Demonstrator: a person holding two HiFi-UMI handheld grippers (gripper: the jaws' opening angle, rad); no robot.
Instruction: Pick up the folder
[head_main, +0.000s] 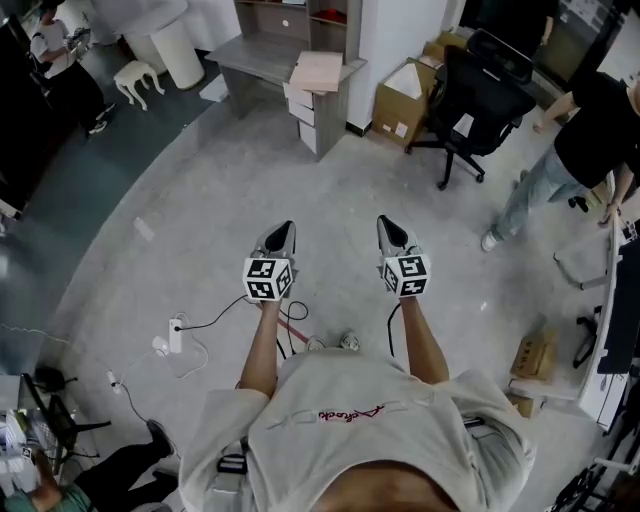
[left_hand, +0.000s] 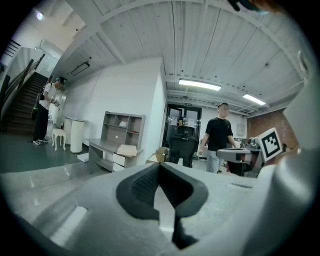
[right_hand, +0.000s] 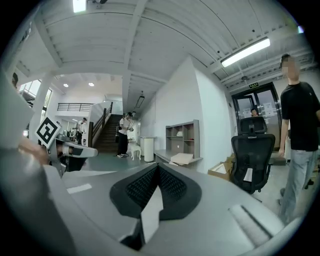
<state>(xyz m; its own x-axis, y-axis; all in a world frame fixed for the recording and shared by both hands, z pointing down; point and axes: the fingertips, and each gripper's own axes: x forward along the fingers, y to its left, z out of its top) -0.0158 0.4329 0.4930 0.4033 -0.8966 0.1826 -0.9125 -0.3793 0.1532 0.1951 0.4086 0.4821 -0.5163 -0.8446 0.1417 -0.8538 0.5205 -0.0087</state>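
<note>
Hanging clenched and empty, the left gripper (head_main: 284, 232) and right gripper (head_main: 390, 228) sit well apart from the desk (head_main: 250, 55) bearing what is probably the folder (head_main: 318, 70) (a tan slab), so arriving unopened risks shoving it off.

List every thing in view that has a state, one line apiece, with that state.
left gripper: jaws shut, nothing between them.
right gripper: jaws shut, nothing between them.
folder: lying flat on the corner of the desk, untouched.
cardboard box: top open.
office chair: upright, unoccupied.
ceiling light: on.
</note>
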